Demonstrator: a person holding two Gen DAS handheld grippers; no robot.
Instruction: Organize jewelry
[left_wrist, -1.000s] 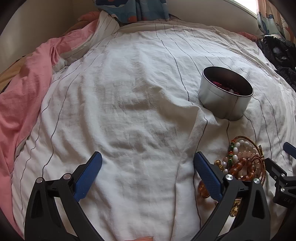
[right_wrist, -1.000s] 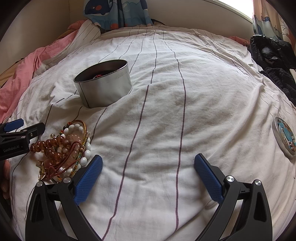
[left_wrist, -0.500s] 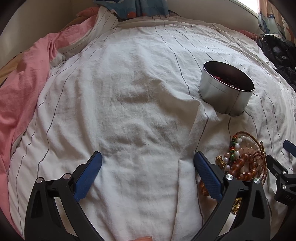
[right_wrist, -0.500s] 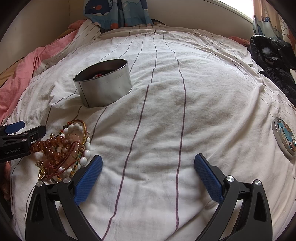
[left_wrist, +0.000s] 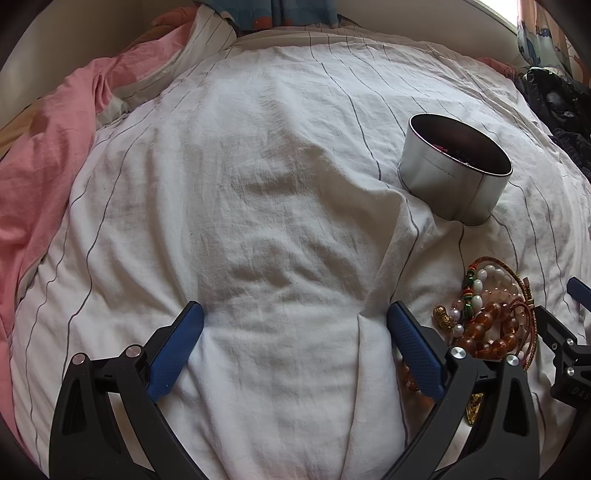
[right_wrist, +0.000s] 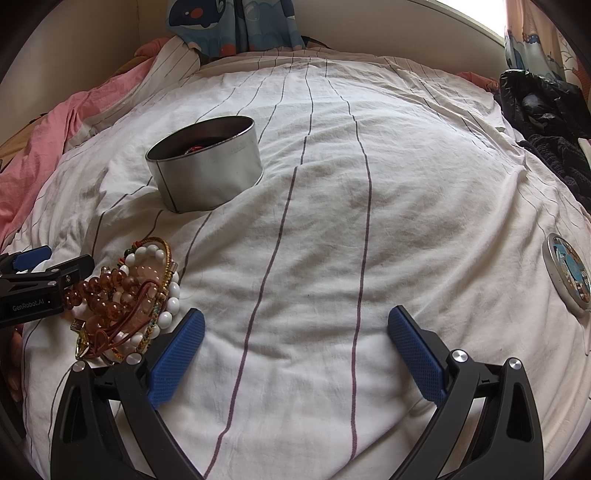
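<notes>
Both the left claw (left_wrist: 295, 332) and right claw (right_wrist: 295, 332) gape released over the wrinkled striped bedsheet (right_wrist: 314, 229), the glossy bead bracelets (right_wrist: 136, 295) heaped at eight o'clock below the round metal tin (right_wrist: 207, 173), while only the right view shows a flat disc lid (right_wrist: 569, 273) at three o'clock.

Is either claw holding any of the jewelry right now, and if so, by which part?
Nothing is held. The left claw and right claw are both open over the bedsheet, with the bracelet pile between them, untouched.
</notes>
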